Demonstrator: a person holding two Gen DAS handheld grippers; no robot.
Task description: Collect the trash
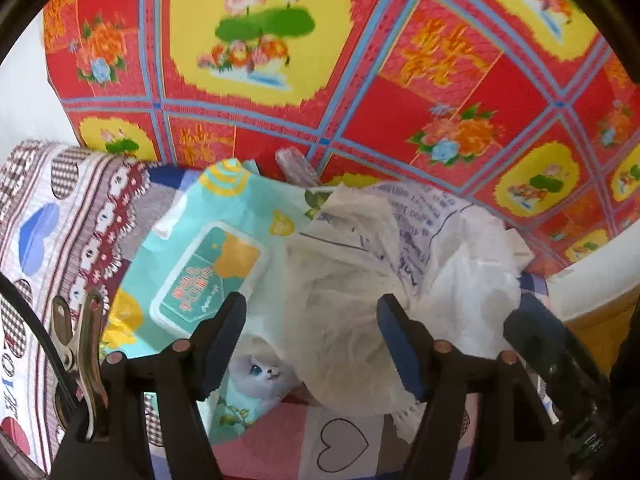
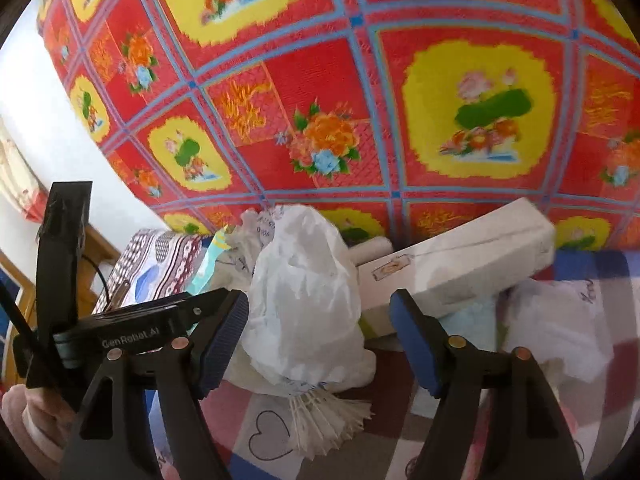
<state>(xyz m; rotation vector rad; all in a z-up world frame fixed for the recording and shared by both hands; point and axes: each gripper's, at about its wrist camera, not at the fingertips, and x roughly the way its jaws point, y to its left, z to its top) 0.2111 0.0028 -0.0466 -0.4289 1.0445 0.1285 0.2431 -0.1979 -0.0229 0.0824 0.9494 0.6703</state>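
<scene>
I have both grippers over a heap of trash lying on a bed with a heart-print sheet (image 1: 340, 444), against a red and yellow flowered cloth (image 1: 460, 92) that rises behind it. The left gripper (image 1: 312, 344) has its fingers spread, and crumpled white paper (image 1: 340, 280) sits between them without either pad pressing on it, as far as I can judge. The right gripper (image 2: 320, 340) also has its fingers spread, a crumpled white plastic bag (image 2: 304, 292) standing in the gap with clear space on both sides. To do this step well, I would lower each gripper so the pads straddle the bulk of the wad rather than a loose flap, then squeeze slowly: thin paper and film fold away easily, and a shallow pinch would likely tear or slip. I would also avoid catching the sheet beneath. The left view shows what the right barely does: a teal wet-wipe pack (image 1: 200, 264) flat toward the left side of the heap, partly under the paper, a cat picture (image 1: 262, 372) below it, and a metal clip (image 1: 78, 344) at the sheet's folded edge. The right view alone shows a long white box (image 2: 460, 268) leaning across the far side of the heap, a frayed white fringe (image 2: 324, 420) under the bag, and another white bag (image 2: 560, 328) further right.
</scene>
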